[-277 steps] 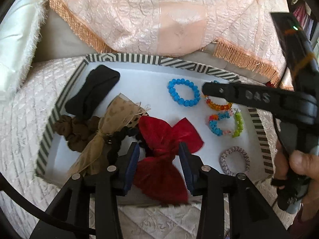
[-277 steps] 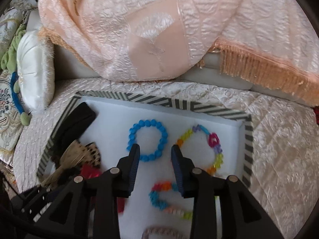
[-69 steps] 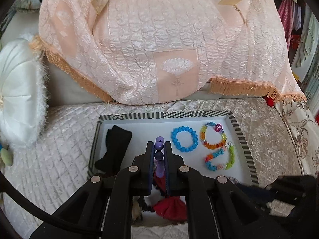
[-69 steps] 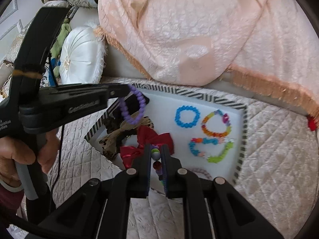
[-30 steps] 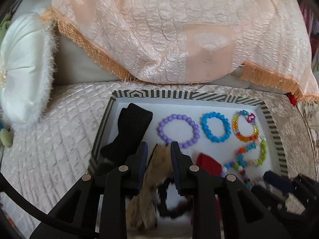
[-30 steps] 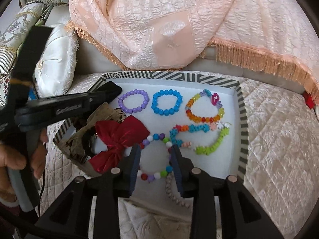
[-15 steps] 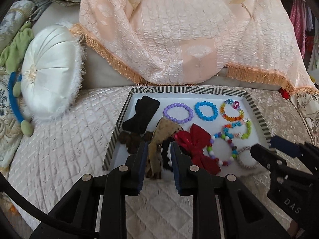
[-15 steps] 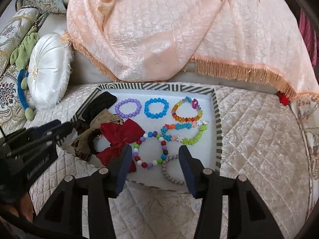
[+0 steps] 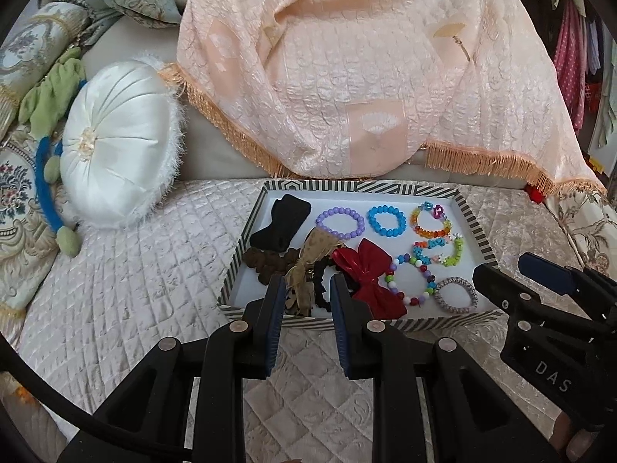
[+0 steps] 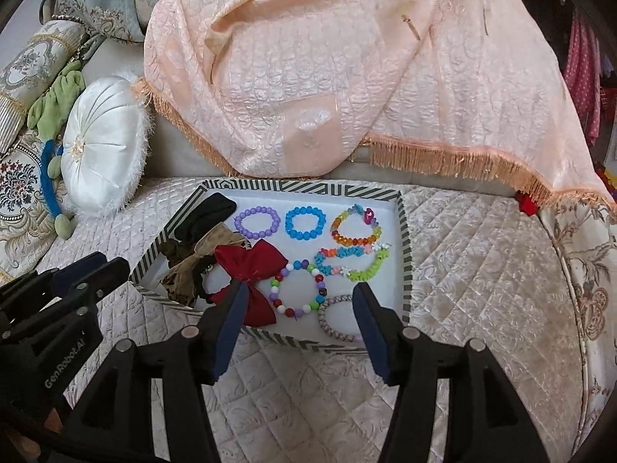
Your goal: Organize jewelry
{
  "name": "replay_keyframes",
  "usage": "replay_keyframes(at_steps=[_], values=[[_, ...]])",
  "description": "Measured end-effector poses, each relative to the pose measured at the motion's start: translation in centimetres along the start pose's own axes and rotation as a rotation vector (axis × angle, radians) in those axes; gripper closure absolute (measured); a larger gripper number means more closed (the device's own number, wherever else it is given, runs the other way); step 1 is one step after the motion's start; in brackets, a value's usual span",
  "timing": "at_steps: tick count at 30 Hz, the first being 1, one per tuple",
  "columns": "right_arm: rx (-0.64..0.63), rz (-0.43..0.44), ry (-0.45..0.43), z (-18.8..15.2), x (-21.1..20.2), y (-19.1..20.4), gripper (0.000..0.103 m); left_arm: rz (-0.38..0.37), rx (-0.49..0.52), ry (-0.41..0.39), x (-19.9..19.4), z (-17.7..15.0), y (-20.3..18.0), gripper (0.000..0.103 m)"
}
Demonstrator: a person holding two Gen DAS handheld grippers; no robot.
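Hovering just short of the tray's near edge, the left gripper (image 9: 306,301) had its pads slightly apart and empty. The right gripper (image 10: 300,305), its jaws just opened wider, held nothing either. The white, stripe-rimmed tray (image 9: 476,227) lay on the quilted cream cover (image 9: 135,270), its long axis running left to right. In it, a purple bead bracelet (image 9: 322,218), a blue bead bracelet (image 9: 372,223) and a rainbow bead bracelet (image 9: 430,231) lay flat in a row along the far side. A red satin bow (image 9: 370,270) lay at a slant in the middle. A black fabric bow (image 9: 283,223) slanted at the left end.
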State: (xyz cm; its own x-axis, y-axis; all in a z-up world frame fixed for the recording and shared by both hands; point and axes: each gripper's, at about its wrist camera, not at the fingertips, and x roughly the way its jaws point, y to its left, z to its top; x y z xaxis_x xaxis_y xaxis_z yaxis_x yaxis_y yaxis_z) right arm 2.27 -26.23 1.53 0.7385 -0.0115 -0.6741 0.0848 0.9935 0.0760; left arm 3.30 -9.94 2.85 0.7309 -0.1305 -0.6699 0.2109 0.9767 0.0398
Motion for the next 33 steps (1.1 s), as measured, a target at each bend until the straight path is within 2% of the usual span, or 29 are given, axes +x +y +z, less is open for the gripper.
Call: replay_keyframes(at_steps=[16,33], values=[[-0.015,-0.008,-0.009,-0.2,-1.8,0.7,0.043,0.006,-0.008,-0.022,-2.1,-0.7,0.1,0.102],[-0.015,-0.001,0.010,-0.4,-1.7,0.6,0.043,0.005,-0.017,-0.017,-2.2,-1.0,0.2,0.102]])
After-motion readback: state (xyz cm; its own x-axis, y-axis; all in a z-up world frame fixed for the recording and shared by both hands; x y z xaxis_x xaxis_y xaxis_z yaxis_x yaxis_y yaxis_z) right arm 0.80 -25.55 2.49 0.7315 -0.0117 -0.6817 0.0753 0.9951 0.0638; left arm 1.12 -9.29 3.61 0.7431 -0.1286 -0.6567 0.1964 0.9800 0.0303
